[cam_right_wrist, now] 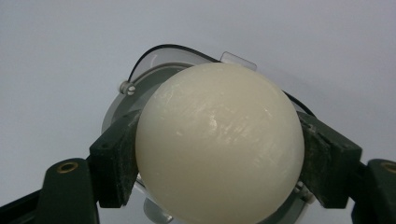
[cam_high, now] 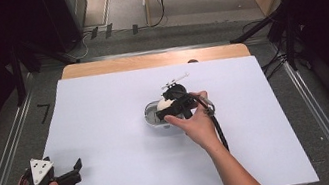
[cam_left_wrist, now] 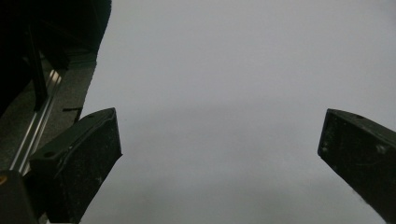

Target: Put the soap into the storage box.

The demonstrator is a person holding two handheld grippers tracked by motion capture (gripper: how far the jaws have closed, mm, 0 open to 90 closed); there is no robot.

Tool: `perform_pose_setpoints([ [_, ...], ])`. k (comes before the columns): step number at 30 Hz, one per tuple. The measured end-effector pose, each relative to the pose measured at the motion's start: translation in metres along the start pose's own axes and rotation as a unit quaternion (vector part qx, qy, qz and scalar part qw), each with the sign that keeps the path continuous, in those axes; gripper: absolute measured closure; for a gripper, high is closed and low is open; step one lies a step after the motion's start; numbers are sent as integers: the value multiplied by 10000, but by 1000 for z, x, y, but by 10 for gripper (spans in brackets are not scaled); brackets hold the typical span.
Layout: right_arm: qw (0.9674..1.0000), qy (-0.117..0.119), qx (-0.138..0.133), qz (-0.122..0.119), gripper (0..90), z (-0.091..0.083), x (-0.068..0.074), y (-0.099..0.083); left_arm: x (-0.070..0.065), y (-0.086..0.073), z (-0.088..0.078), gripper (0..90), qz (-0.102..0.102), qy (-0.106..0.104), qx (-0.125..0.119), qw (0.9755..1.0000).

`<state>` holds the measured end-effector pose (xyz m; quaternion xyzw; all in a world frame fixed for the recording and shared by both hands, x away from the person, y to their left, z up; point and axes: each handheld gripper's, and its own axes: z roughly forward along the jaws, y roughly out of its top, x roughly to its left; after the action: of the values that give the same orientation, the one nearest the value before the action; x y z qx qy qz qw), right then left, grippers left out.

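Cream-white ball, 1 in all, sits clamped between the 2 jaws of the right claw, directly over 1 clear round container near the middle of the white table. The left claw gapes wide, holding nothing, at the table's near-left corner.

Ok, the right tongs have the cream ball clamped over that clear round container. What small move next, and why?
Probably ease the right tongs straight down a little, then open. The cream ball is gripped on both sides and sits just above the clear container, whose rim shows behind and below it; whether it is touching the bottom I cannot tell. The left tongs are open over bare table, out of the way.
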<state>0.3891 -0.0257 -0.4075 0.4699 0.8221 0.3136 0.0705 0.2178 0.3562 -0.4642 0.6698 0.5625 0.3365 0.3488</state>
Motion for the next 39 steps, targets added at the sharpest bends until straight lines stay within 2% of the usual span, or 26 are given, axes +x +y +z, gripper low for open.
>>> perform_pose_setpoints([
  [31,9995,14,231,236,243,16,0,0,0,0,0,0,3,-13,11,10000],
  [39,9993,56,303,187,242,21,2,-1,0,0,0,0,7,-10,16,10000],
])
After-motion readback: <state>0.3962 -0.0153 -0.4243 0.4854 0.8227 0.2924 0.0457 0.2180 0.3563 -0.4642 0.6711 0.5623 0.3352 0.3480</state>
